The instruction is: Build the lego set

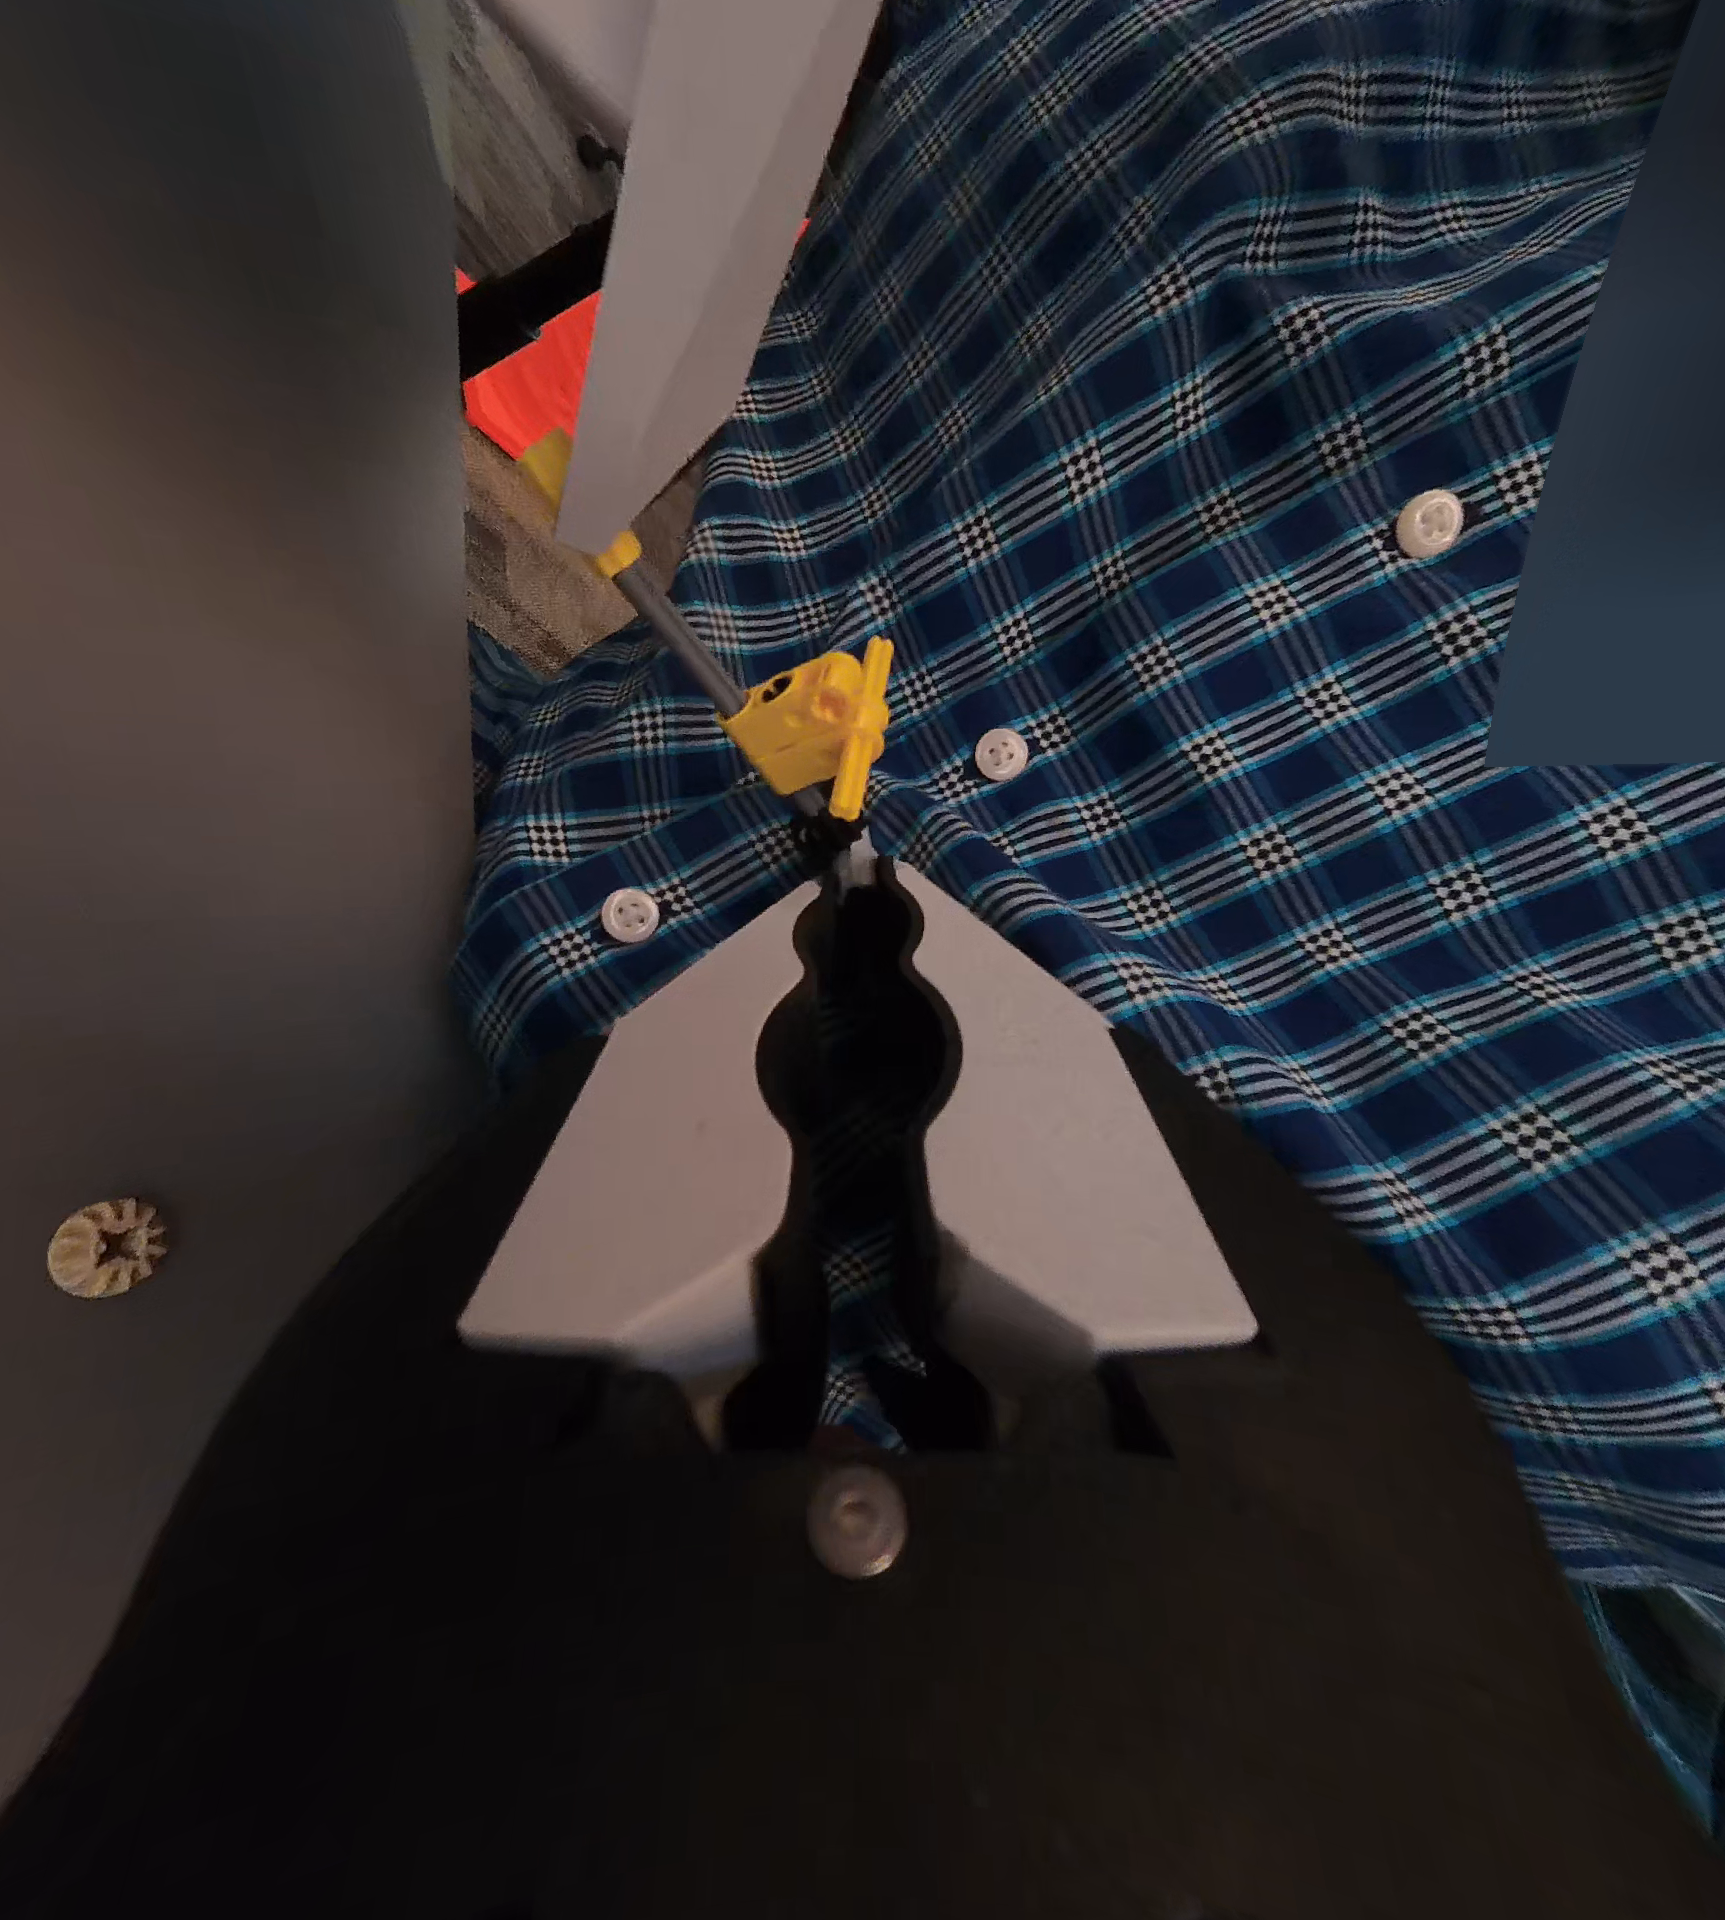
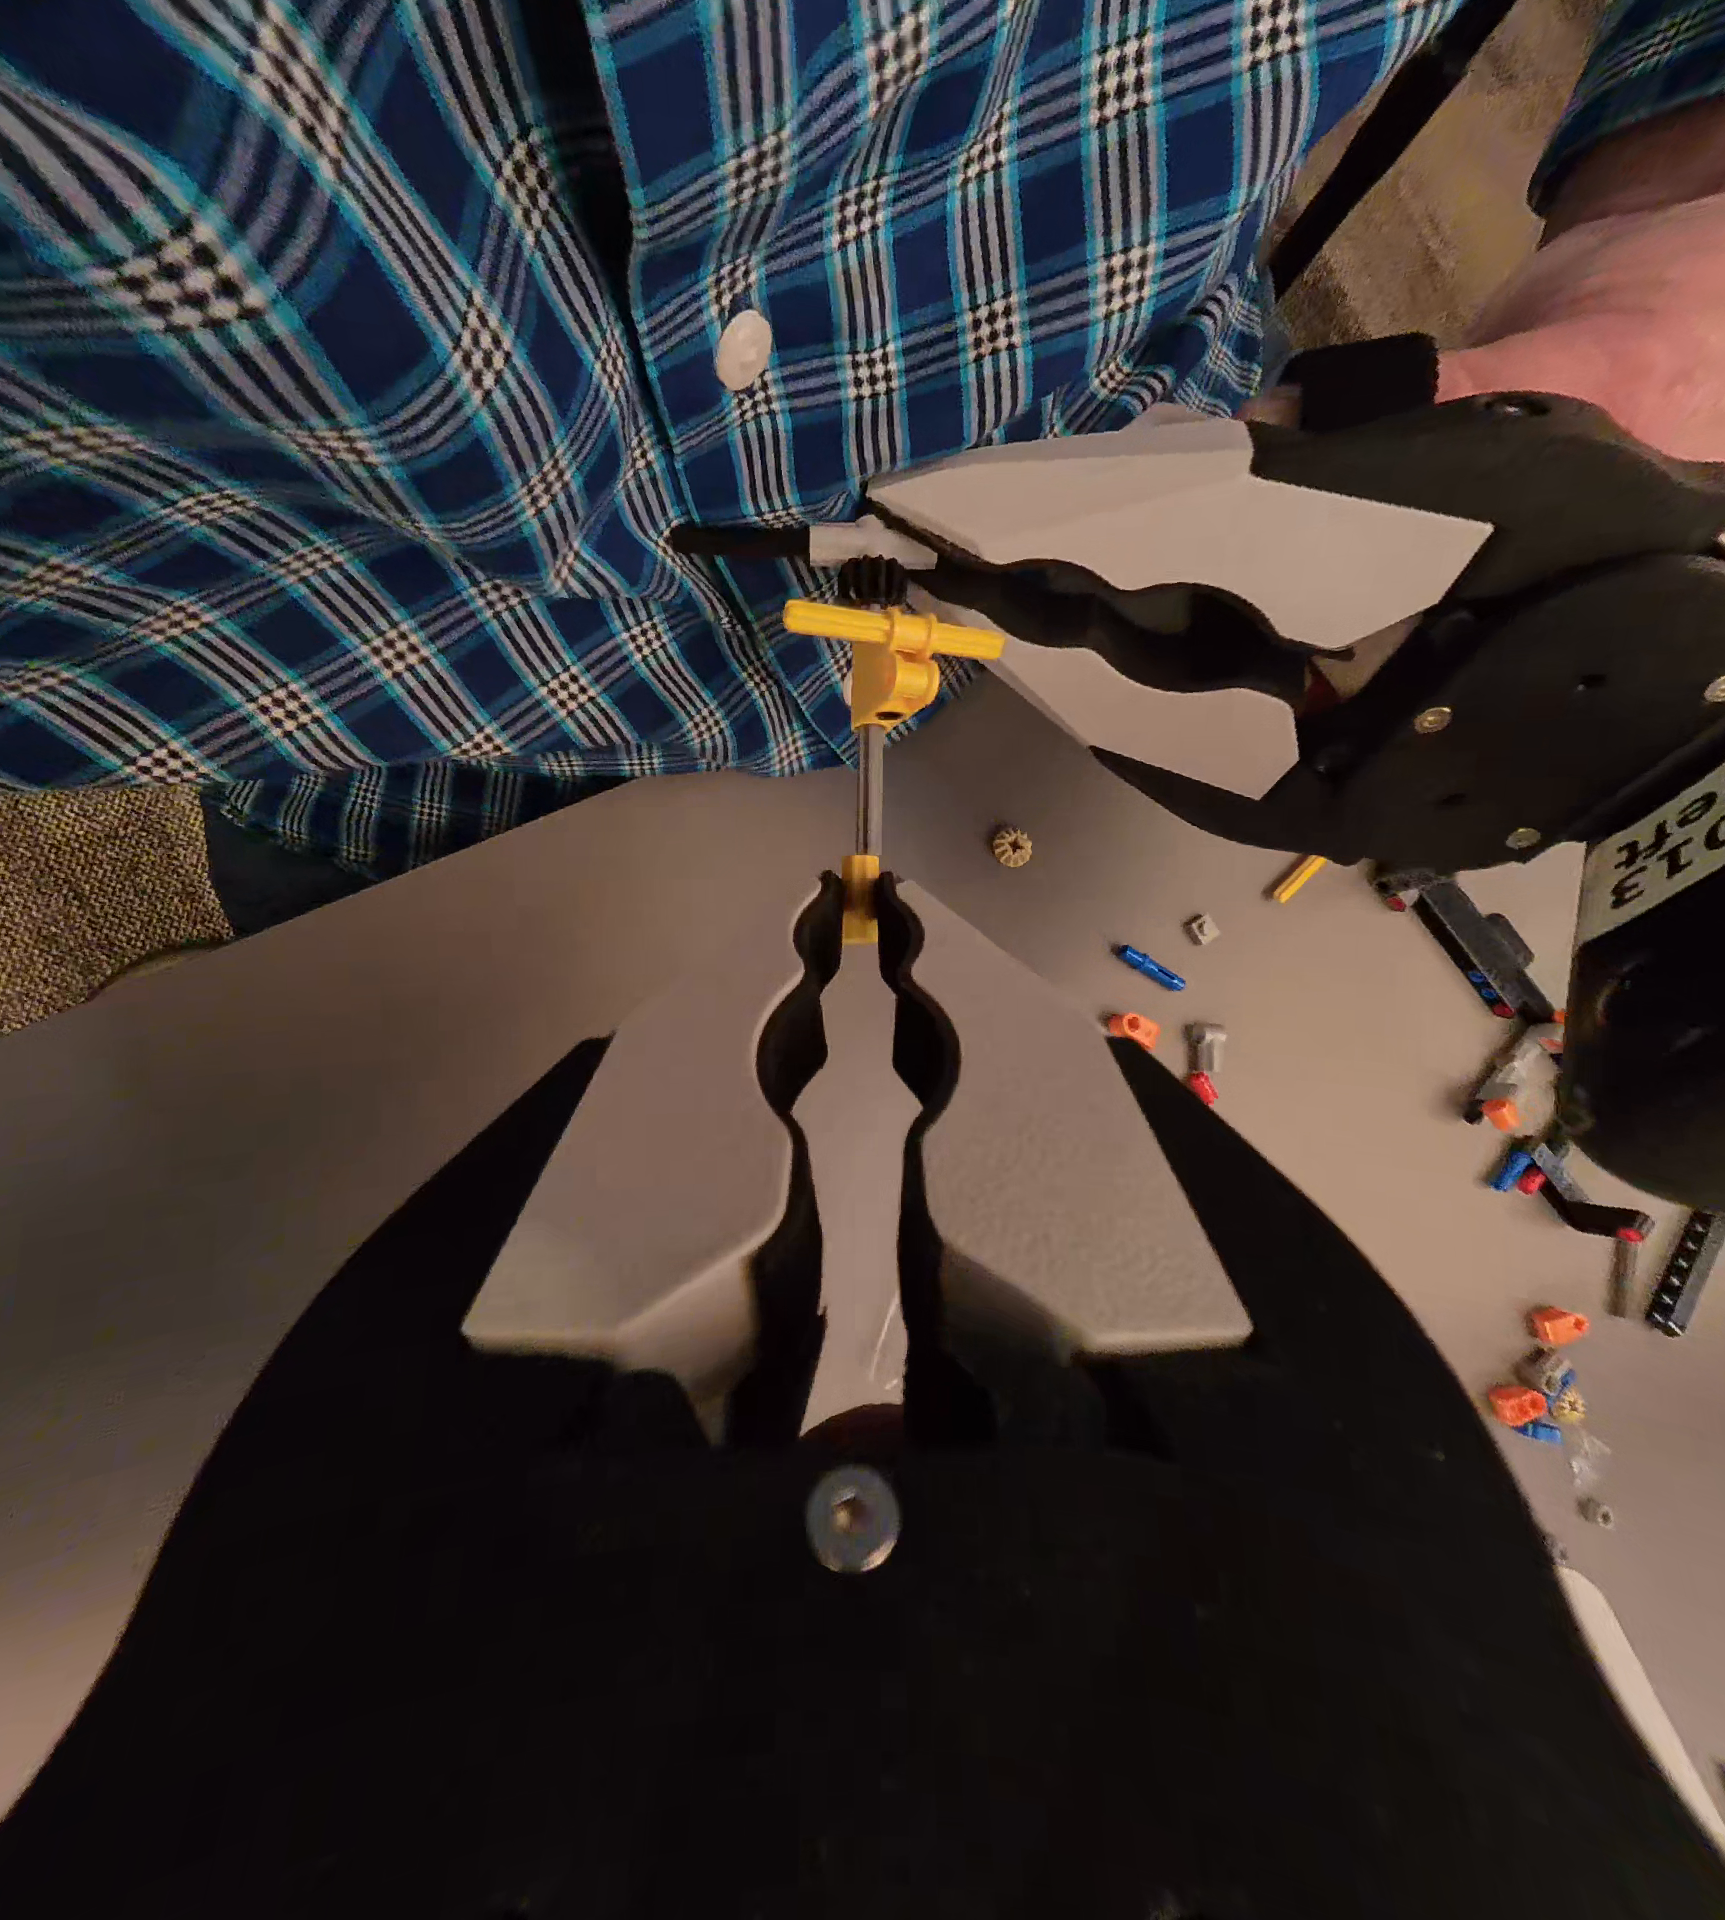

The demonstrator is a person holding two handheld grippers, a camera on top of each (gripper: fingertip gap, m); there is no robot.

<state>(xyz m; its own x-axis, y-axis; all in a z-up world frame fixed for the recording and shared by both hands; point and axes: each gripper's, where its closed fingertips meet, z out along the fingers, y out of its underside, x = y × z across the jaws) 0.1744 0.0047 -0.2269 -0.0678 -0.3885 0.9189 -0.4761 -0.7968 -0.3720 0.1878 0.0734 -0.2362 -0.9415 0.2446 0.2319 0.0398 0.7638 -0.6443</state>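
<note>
Between the right gripper (image 2: pixel 860 902) fingertips sits a small yellow bush (image 2: pixel 859 900), pinched from both sides; the jaws are pressed against it. From the bush a grey axle (image 2: pixel 870 795) runs straight away from the camera to a yellow connector block (image 2: pixel 889 691), which carries a yellow cross axle (image 2: pixel 889 627) set crosswise to the grey one. Just beyond the cross axle sits a small black gear (image 2: pixel 873 575).

At the far end of this assembly, the left gripper (image 1: pixel 850 871) pinches a light grey piece (image 2: pixel 842 542) next to the black gear; its jaws are closed on that piece. In the left wrist view the same assembly extends from the left fingertips up and to the left: black gear (image 1: pixel 830 831), yellow connector block (image 1: pixel 798 727), cross axle (image 1: pixel 863 724), grey axle (image 1: pixel 676 634), then the yellow bush (image 1: pixel 619 553) at the tip of the right gripper (image 1: pixel 596 549). The whole assembly is held in the air above the near edge of the grey worktop (image 2: pixel 1097 935), in front of a blue plaid shirt (image 2: pixel 422 364).

On the worktop, a tan gear (image 2: pixel 1011 846) lies alone near the edge, also visible in the left wrist view (image 1: pixel 107 1247). Farther toward the right edge lie a blue pin (image 2: pixel 1149 966), an orange connector (image 2: pixel 1134 1029), a yellow axle (image 2: pixel 1297 876) and a scatter of black, grey, orange and blue parts (image 2: pixel 1523 1195).
</note>
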